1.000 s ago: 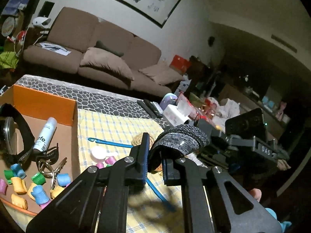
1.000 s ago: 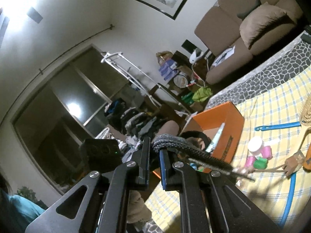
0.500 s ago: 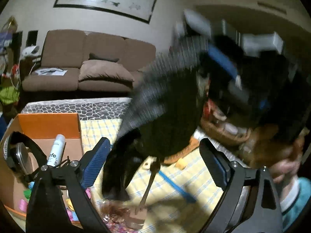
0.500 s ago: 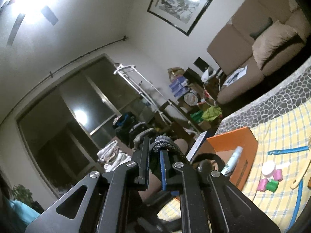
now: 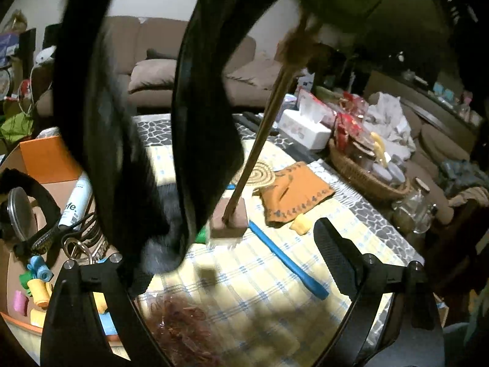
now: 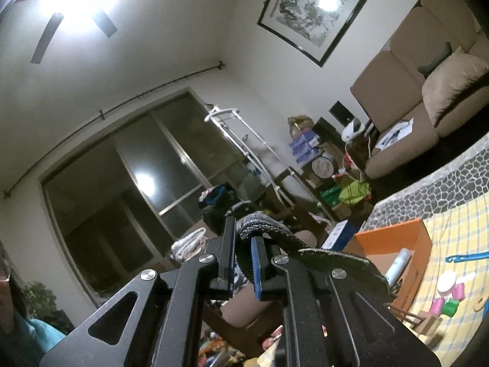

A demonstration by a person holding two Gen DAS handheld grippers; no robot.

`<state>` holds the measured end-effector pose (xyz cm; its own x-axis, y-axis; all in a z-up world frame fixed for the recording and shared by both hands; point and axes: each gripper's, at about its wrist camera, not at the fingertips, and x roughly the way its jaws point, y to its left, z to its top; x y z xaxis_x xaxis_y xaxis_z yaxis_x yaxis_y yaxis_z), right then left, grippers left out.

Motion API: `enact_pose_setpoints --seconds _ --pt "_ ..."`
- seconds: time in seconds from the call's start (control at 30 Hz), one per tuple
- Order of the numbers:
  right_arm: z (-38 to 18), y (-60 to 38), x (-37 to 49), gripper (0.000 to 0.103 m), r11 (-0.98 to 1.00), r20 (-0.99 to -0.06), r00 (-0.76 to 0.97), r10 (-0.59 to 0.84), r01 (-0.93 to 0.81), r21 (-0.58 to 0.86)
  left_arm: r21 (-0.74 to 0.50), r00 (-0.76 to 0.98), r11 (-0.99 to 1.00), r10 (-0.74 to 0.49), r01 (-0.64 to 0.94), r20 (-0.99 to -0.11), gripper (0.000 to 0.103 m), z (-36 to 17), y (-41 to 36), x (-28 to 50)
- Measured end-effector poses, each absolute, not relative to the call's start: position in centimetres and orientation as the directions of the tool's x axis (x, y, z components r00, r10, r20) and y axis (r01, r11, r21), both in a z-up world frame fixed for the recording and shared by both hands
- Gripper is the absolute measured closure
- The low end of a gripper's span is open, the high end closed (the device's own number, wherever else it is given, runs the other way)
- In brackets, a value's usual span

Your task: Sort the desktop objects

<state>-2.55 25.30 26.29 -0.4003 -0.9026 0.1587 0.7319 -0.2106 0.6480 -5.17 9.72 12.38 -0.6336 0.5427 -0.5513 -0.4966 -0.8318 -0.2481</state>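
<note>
Right hand-held gripper (image 6: 243, 264) clamped on a dark knit strap (image 6: 305, 244), raised, pointing toward the window. The strap droops off its right side. In the left wrist view the strap (image 5: 201, 107) hangs as a big dark loop just in front of the lens, above and between the left fingers. Left hand-held gripper (image 5: 235, 263) jaws wide apart, nothing clamped, over the checked surface (image 5: 275, 290). Below: blue stick (image 5: 287, 263), orange cloth (image 5: 293, 192), orange box (image 5: 45, 156) at left holding a spray can (image 5: 75, 202) and curlers (image 5: 36, 281).
</note>
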Motion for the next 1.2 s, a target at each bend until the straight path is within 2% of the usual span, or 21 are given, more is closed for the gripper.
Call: enact_pose_setpoints --seconds 0.07,0.13,0.2,0.27,0.33,0.4,0.53,0.77,1.2 --pt "26.6 25.6 -2.4 0.093 -0.206 0.168 -0.401 -0.901 0.735 0.646 -0.244 -0.632 -0.835 0.537 -0.493 -0.559 0.011 11.9 9.7 -5.2" --pt "26.9 25.8 -2.2 0.093 -0.204 0.176 -0.402 -0.898 0.737 0.644 -0.255 -0.615 -0.832 0.540 -0.492 -0.574 0.020 11.3 9.6 -5.2" --pt "27.1 26.0 -2.0 0.093 -0.202 0.182 -0.403 -0.897 0.740 0.641 -0.278 -0.579 -0.825 0.548 -0.492 -0.603 0.056 10.7 9.7 -5.4" --pt "27.4 26.1 -1.8 0.093 -0.203 0.186 -0.404 -0.896 0.744 0.637 -0.285 -0.559 -0.827 0.544 -0.485 -0.626 0.067 10.3 9.8 -5.4" --pt "27.6 26.4 -1.7 0.093 -0.206 0.192 -0.409 -0.892 0.746 0.634 -0.296 -0.554 -0.827 0.545 -0.478 -0.629 0.071 10.2 9.7 -5.3" --pt "27.6 26.5 -1.8 0.093 -0.207 0.194 -0.413 -0.890 0.744 0.635 -0.307 -0.552 -0.823 0.554 -0.479 -0.623 0.084 10.4 9.6 -5.2" --pt "27.6 26.8 -1.7 0.093 -0.211 0.198 -0.423 -0.884 0.740 0.638 -0.304 -0.569 -0.826 0.551 -0.474 -0.611 0.090 11.1 9.3 -5.0" --pt "27.4 27.2 -2.1 0.093 -0.220 0.200 -0.441 -0.875 0.730 0.647 -0.334 -0.606 -0.843 0.536 -0.422 -0.588 0.092 12.2 6.6 -5.6" --pt "26.3 23.6 -4.0 0.093 -0.171 0.217 -0.416 -0.883 0.716 0.677 -0.409 -0.718 -0.885 0.432 -0.222 -0.546 0.092 14.3 -6.2 -7.4"
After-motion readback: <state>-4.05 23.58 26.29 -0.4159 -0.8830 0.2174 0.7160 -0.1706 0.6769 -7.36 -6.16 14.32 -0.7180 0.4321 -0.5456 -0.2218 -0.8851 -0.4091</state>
